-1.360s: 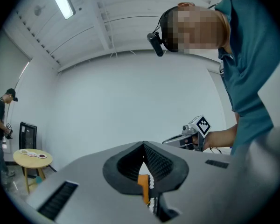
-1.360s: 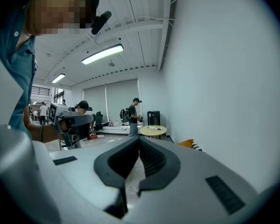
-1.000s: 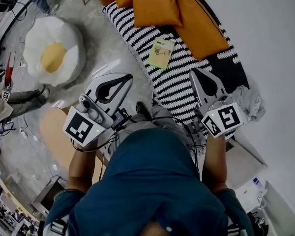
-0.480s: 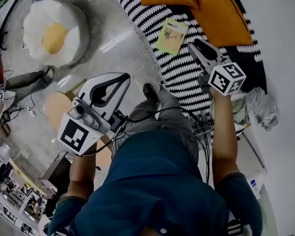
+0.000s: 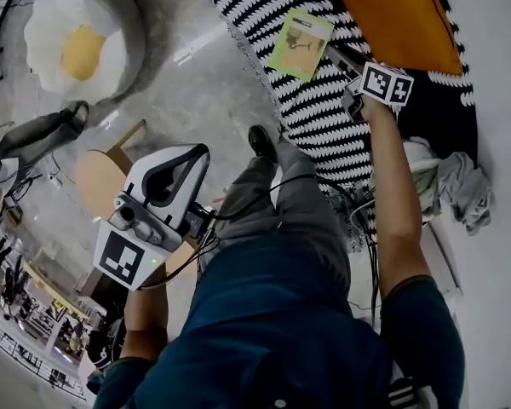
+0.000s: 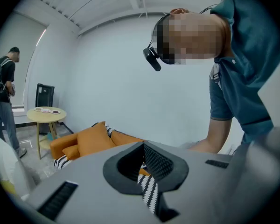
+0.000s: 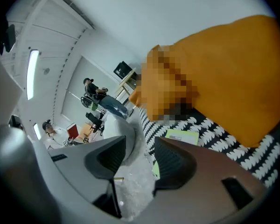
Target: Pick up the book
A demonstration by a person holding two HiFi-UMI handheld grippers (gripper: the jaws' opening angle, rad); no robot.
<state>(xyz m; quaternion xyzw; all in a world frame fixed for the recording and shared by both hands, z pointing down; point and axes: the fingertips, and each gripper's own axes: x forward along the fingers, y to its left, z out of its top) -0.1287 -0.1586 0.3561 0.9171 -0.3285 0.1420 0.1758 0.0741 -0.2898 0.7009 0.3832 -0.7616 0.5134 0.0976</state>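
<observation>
Right gripper (image 7: 141, 143) comes first: its jaws stand apart with nothing clamped between them, only floor and a sliver of green cover showing through the gap. A second ago it hung close to the person's body. Now the arm is stretched out and the jaw tips sit just beside the near edge of the book (image 5: 300, 43), which lies flat on the black-and-white striped rug (image 5: 315, 118), below the orange cushion (image 5: 404, 20). I judge that the reach is nearly done and the grasp not yet made.

Left gripper (image 5: 166, 194) has dropped back beside the person's leg, jaws together on nothing, well apart from the book.

In the right gripper view the right jaw covers most of the book (image 7: 182, 136), so only a strip of it shows. Whether a jaw tip already touches the cover, I cannot tell. The head view cuts off the cushion at its top edge.
</observation>
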